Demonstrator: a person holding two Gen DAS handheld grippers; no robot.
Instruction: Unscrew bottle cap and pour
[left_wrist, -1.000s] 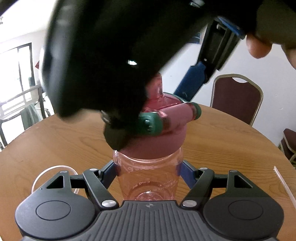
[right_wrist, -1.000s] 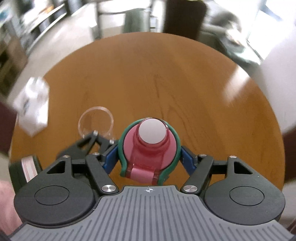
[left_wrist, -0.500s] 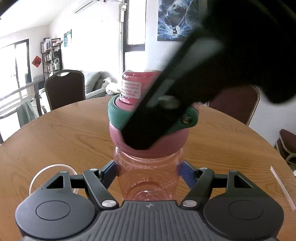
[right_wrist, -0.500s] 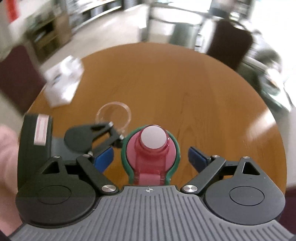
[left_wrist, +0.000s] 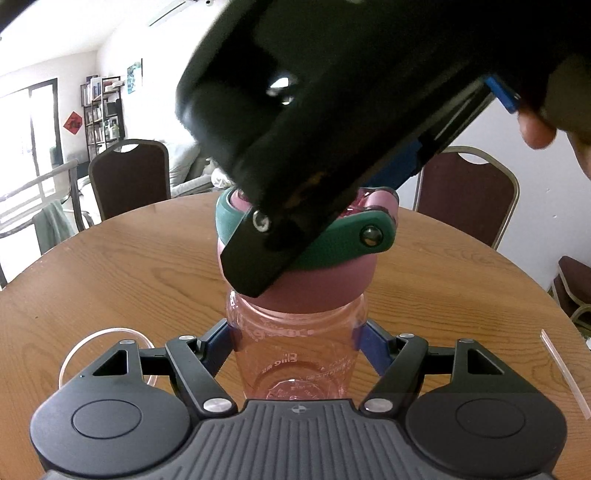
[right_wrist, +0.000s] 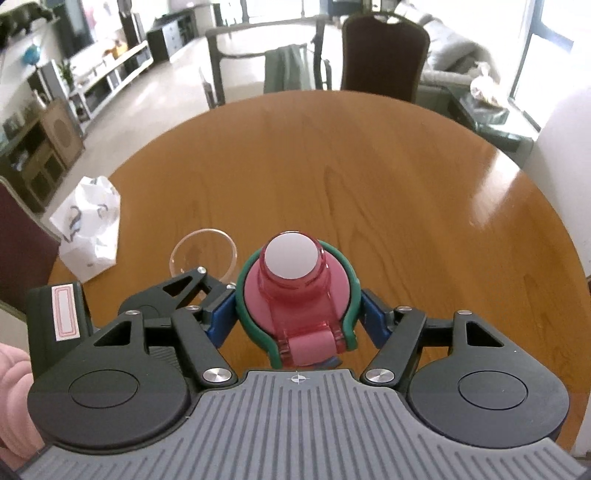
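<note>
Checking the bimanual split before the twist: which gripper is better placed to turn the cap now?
The right gripper: its fingers clamp the pink cap from above. The left gripper holds the bottle body low, better suited to steadying it.

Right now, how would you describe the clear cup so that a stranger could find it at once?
On the round wooden table, look just left of the pink bottle, beside the left gripper. The clear plastic cup stands there; unlike the white plastic bag nearby, it is see-through and round-rimmed.
</note>
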